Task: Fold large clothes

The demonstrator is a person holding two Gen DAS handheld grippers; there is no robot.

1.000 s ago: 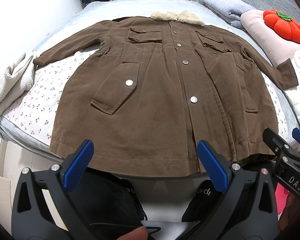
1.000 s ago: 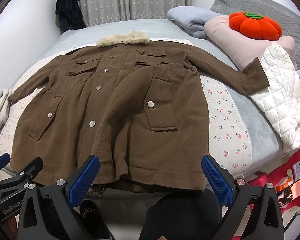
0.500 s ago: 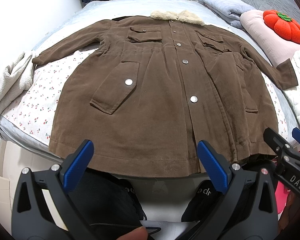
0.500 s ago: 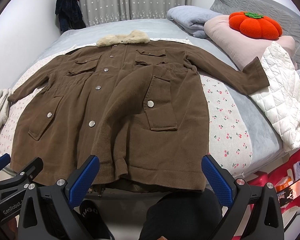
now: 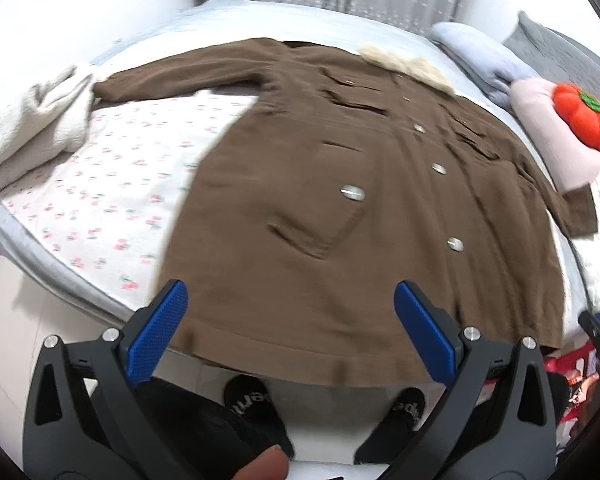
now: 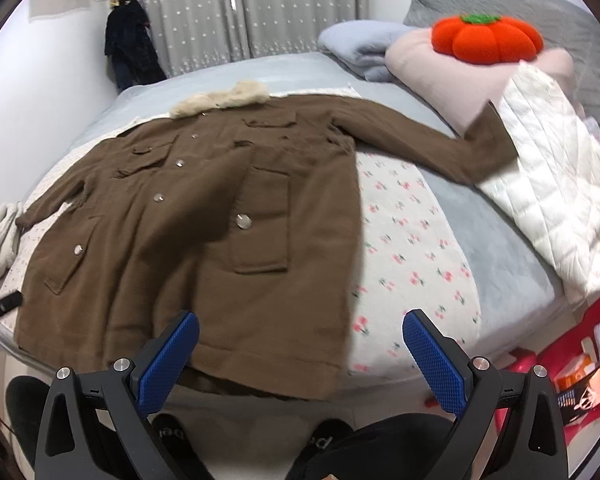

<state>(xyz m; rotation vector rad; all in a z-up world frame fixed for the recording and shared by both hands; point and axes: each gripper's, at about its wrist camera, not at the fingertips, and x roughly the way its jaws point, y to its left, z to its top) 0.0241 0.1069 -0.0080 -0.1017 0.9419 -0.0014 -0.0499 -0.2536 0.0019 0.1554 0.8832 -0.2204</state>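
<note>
A large brown coat (image 5: 340, 200) with a cream fur collar (image 5: 404, 64) lies flat and buttoned on the bed, sleeves spread out, hem hanging over the near edge. It also shows in the right wrist view (image 6: 204, 216). My left gripper (image 5: 292, 324) is open and empty, just above the hem's left half. My right gripper (image 6: 300, 352) is open and empty, above the hem's right corner. The right sleeve (image 6: 432, 148) reaches toward the pillows.
The bed has a cherry-print sheet (image 5: 112, 184) and a grey cover (image 6: 480, 232). A beige towel (image 5: 32, 116) lies at the left. A pink pillow with an orange pumpkin cushion (image 6: 488, 36), a white quilt (image 6: 552, 192) and a blue blanket (image 6: 360, 44) lie at the right.
Both grippers have moved forward and apart: the left swung to the left side of the hem, the right to the right side. The coat has not moved.
</note>
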